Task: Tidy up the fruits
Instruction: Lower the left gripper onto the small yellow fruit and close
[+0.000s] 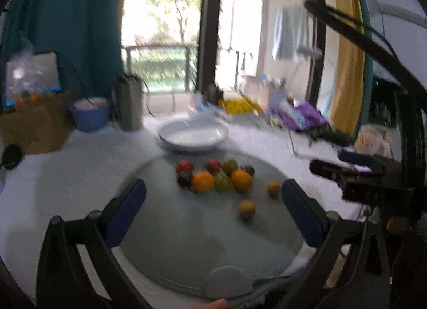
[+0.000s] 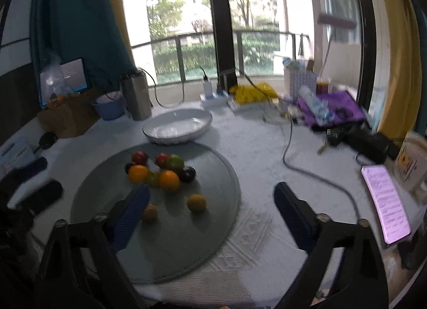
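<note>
Over glass disc (image 2: 213, 202) w/ fruit pile (image 2: 160, 170): both tongs gaping, empty.

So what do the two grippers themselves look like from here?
The left gripper and the right gripper match: black angular frames with round bolts, and two flat fingers faced with blue pads. The right gripper's pads show a fine mesh texture.

Two oranges (image 2: 168, 180), two apples (image 2: 139, 157), perhaps two lemons (image 2: 196, 202).
</note>
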`<state>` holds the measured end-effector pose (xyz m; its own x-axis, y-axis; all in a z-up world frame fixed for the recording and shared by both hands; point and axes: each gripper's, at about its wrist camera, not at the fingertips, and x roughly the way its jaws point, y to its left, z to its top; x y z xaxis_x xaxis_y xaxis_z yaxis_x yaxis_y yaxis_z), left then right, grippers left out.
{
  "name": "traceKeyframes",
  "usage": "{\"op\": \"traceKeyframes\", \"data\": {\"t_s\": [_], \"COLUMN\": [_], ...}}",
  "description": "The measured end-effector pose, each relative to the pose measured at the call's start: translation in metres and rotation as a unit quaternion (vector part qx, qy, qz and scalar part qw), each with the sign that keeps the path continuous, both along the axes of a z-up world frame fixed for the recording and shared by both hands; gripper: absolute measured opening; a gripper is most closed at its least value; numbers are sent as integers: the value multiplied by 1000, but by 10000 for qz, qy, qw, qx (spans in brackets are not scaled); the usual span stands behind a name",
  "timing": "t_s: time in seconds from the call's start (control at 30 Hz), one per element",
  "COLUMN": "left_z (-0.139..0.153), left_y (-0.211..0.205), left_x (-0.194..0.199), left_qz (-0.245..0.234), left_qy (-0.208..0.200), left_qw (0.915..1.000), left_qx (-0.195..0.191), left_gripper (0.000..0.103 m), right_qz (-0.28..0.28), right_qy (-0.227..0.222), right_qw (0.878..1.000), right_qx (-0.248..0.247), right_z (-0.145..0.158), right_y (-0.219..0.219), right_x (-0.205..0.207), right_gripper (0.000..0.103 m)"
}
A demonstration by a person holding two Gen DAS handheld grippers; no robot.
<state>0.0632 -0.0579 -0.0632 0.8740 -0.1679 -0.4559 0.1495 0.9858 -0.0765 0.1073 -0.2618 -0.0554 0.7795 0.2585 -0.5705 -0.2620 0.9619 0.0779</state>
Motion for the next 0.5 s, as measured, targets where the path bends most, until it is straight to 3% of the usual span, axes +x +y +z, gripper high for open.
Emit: {"op": "traceKeyframes", "data": {"t_s": [0.2, 0.5], "left_z": [-25, -55], "left_y": [-28, -44], "left_x": [33, 68], "left_qz": [-284, -516], "left_qy": [625, 1463], "left_qw": [9975, 9879], "left_qx": [180, 33], "left_gripper": [102, 73], "right_qz": [175, 767], "right_qy": [333, 694], "right_qw": [9993, 9942], "right_qx": [75, 296], "right_z": [-22, -45], "right_y": [-7, -2], "right_x": [17, 42], "right_gripper": [78, 59]}}
